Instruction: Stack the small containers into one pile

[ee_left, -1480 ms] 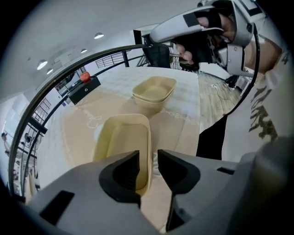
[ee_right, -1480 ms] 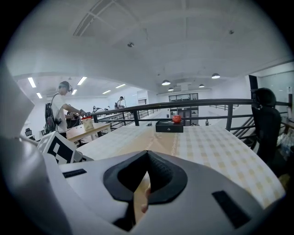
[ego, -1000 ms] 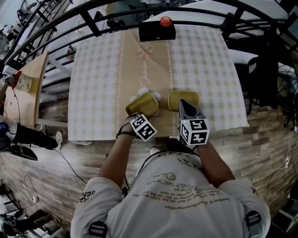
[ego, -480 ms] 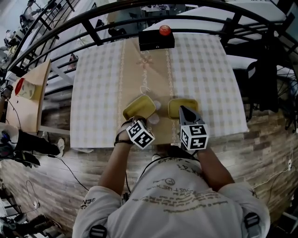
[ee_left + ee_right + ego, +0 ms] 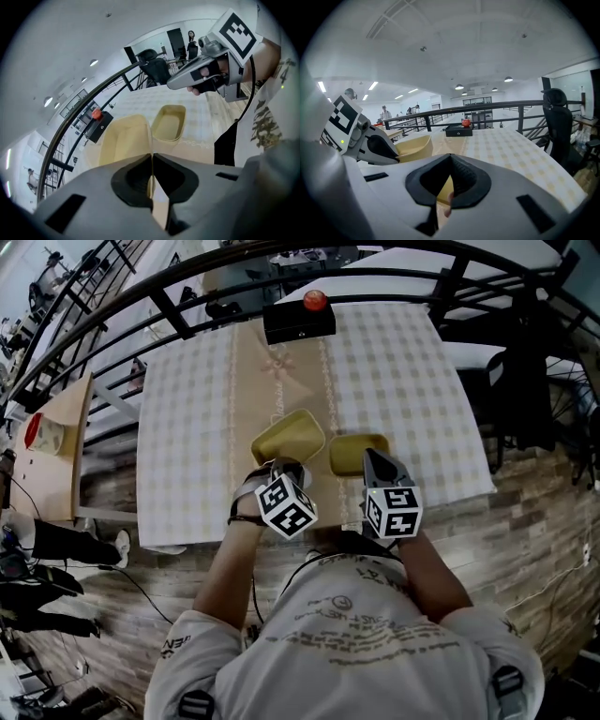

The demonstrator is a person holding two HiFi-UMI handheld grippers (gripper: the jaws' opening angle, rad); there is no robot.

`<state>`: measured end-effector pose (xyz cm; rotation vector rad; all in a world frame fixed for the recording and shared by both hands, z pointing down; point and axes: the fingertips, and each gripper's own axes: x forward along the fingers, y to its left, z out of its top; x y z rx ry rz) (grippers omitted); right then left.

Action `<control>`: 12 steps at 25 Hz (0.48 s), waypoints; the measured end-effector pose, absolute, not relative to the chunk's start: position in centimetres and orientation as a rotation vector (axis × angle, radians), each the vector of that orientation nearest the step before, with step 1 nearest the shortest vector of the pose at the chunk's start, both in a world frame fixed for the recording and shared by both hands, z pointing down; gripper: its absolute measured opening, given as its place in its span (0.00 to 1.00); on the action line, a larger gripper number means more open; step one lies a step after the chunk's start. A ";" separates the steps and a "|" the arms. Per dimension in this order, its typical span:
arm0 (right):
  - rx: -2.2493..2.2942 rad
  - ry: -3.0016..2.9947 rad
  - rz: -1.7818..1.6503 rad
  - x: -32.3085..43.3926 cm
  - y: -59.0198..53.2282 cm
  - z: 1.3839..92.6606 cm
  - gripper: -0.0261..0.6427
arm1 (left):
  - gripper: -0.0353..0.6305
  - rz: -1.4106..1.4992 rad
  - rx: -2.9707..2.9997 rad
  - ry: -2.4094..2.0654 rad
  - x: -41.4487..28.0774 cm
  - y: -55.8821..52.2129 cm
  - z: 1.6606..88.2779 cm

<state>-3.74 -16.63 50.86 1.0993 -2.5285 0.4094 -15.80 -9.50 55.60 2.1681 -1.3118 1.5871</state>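
Note:
Two shallow yellow containers are in play. The left container (image 5: 288,436) hangs tilted above the table, and my left gripper (image 5: 281,468) is shut on its near rim; in the left gripper view that rim (image 5: 123,146) runs straight into the closed jaws of the left gripper (image 5: 151,157). The right container (image 5: 354,452) rests on the cloth just right of it, seen again as the right container (image 5: 168,123). My right gripper (image 5: 369,458) is shut on its near edge, and a strip of yellow (image 5: 444,191) shows between the jaws of the right gripper (image 5: 447,161).
A black box with a red button (image 5: 298,322) sits at the table's far edge. The checked cloth (image 5: 187,409) covers the table. A black railing (image 5: 169,310) curves behind it, a wooden side table (image 5: 58,437) stands at left, and a dark chair (image 5: 525,381) at right.
The left container has come up off the cloth and tilted, carried by the left gripper toward the right container. The right gripper and its container have stayed put.

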 end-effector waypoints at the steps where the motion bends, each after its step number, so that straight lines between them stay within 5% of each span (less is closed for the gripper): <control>1: 1.117 -2.522 0.413 -3.2 -16.8 50.8 0.04 | 0.08 1.602 2.189 -1.293 -15.1 -9.8 55.5; 12: 1.369 -2.408 0.468 5.3 -17.9 50.9 0.04 | 0.08 1.720 2.427 -1.002 -5.8 -13.3 56.1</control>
